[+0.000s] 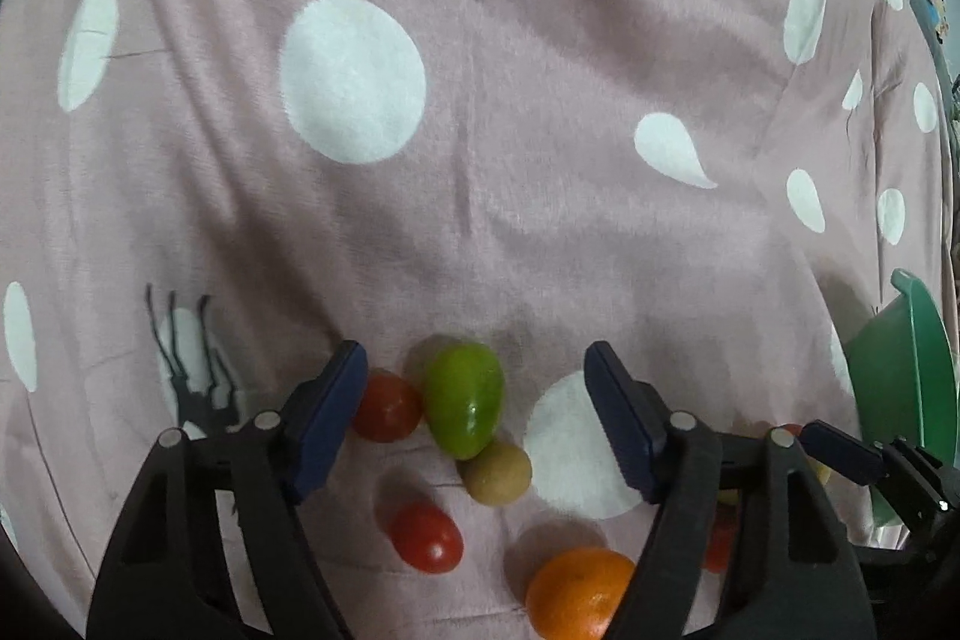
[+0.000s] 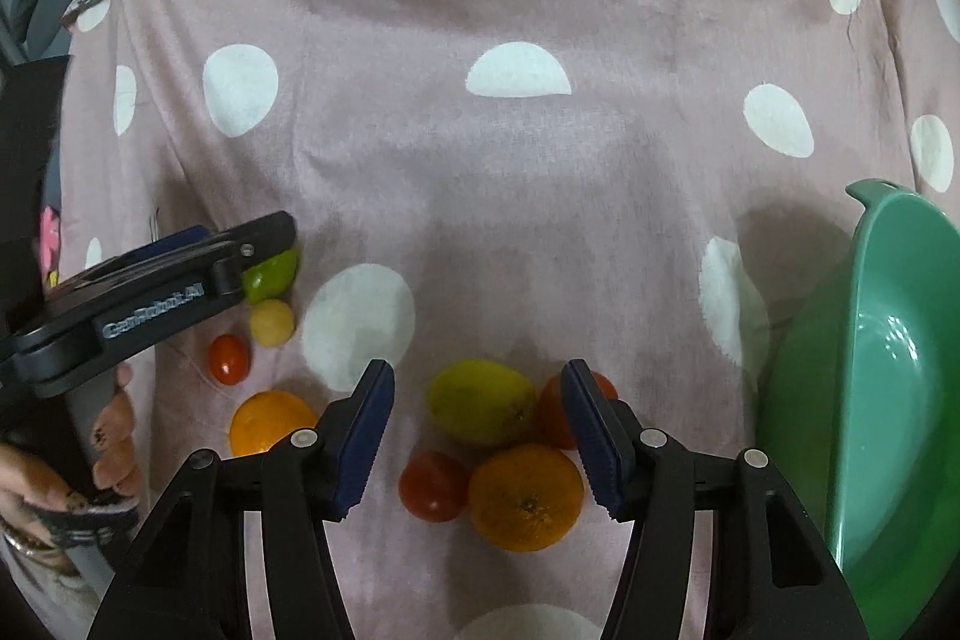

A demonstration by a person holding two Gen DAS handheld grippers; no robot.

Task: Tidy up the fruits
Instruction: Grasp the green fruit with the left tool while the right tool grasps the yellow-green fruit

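Note:
On the pink dotted cloth, my left gripper (image 1: pixel 474 361) is open over a green oval fruit (image 1: pixel 465 400), whose sides are clear of both pads. A red tomato (image 1: pixel 387 406) lies against the left pad. A tan round fruit (image 1: pixel 495 472), a second tomato (image 1: pixel 426 535) and an orange (image 1: pixel 576 592) lie nearer me. My right gripper (image 2: pixel 478 373) is open around a yellow-green mango (image 2: pixel 480 403) without touching it. An orange (image 2: pixel 525 496) and a tomato (image 2: pixel 432 484) sit just below the mango. A reddish fruit (image 2: pixel 555 415) is partly hidden behind the right finger.
A green plastic bowl (image 2: pixel 888 400) stands at the right edge, its rim also in the left wrist view (image 1: pixel 918 382). The pink cloth (image 2: pixel 480 160) stretches bare beyond the fruits. A person's hand (image 2: pixel 30 490) shows at the lower left.

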